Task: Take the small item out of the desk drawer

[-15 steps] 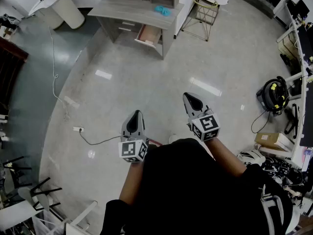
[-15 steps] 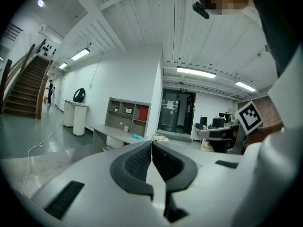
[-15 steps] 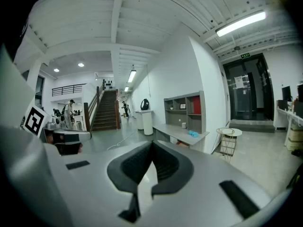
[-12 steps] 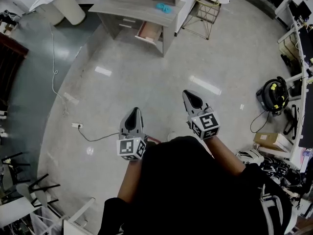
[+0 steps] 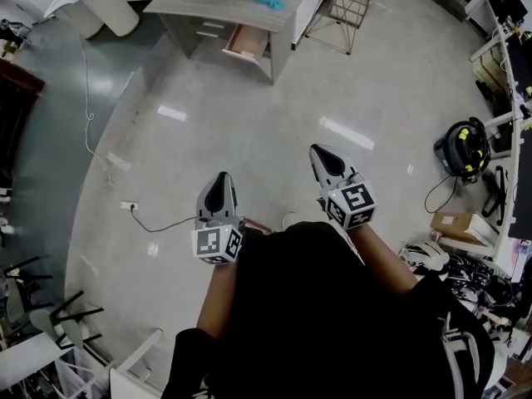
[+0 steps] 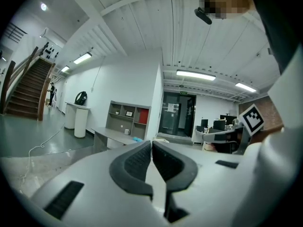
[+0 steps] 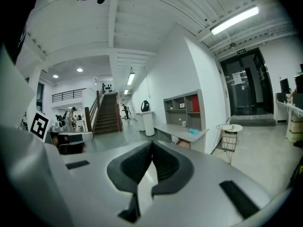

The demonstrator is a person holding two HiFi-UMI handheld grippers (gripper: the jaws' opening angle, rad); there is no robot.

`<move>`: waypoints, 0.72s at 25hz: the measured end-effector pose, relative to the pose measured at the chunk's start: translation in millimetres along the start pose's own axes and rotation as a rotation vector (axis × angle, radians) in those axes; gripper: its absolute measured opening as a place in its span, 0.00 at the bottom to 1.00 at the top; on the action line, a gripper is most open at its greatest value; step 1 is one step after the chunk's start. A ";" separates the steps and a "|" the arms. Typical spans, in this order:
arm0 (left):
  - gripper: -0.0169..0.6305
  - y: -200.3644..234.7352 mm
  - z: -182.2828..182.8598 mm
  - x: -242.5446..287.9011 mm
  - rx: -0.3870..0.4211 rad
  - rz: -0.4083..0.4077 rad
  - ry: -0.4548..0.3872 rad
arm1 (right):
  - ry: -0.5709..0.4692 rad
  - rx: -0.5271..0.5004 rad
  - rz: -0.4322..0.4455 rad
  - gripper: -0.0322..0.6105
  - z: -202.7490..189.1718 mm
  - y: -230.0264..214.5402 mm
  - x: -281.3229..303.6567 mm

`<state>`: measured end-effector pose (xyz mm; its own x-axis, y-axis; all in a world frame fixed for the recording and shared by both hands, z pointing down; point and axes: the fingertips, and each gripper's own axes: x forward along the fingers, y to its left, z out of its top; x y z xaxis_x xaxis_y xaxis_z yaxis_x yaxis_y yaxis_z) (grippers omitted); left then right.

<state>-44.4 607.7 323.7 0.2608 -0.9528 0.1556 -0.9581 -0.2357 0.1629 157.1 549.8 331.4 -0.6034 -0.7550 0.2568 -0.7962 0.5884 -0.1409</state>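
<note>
The grey desk (image 5: pixel 208 7) with its open drawer (image 5: pixel 245 43) has shifted toward the head view's top edge. The left gripper (image 5: pixel 221 181) and right gripper (image 5: pixel 322 158) are both pressed closed and empty, well apart from it, so the drawer looks out of reach.

Open polished floor (image 5: pixel 274 115) stretches from my two grippers to the grey desk (image 5: pixel 199 3) at the far wall, with nothing standing on it. My left gripper (image 5: pixel 220 181) and right gripper (image 5: pixel 322 156) hang over bare floor, jaws pressed together and empty. The desk's drawer (image 5: pixel 248 46) juts open toward me, with free floor in front of it. A wire-frame side table (image 5: pixel 337 15) stands just right of the desk, and a white round pedestal (image 5: pixel 104 7) stands to its left. A white cable (image 5: pixel 87 98) trails down the left side of the floor toward a power strip (image 5: pixel 127 206). Boxes and gear (image 5: pixel 461 152) crowd the right edge; black chairs (image 5: pixel 37 306) clutter the lower left.
</note>
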 end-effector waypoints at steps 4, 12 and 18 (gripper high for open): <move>0.05 -8.0 -7.7 -6.6 -0.002 -0.017 0.002 | -0.004 0.002 -0.007 0.05 -5.8 -2.7 -11.0; 0.06 -22.1 -24.6 -14.3 -0.003 -0.036 0.029 | 0.070 0.002 0.009 0.24 -29.3 -5.5 -28.4; 0.35 -12.9 -33.5 -16.2 -0.019 0.005 0.059 | 0.068 0.018 -0.045 0.50 -32.6 -18.5 -36.5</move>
<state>-32.3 632.6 351.7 0.2631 -0.9409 0.2133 -0.9571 -0.2267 0.1804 195.3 575.9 355.8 -0.5629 -0.7590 0.3272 -0.8236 0.5484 -0.1445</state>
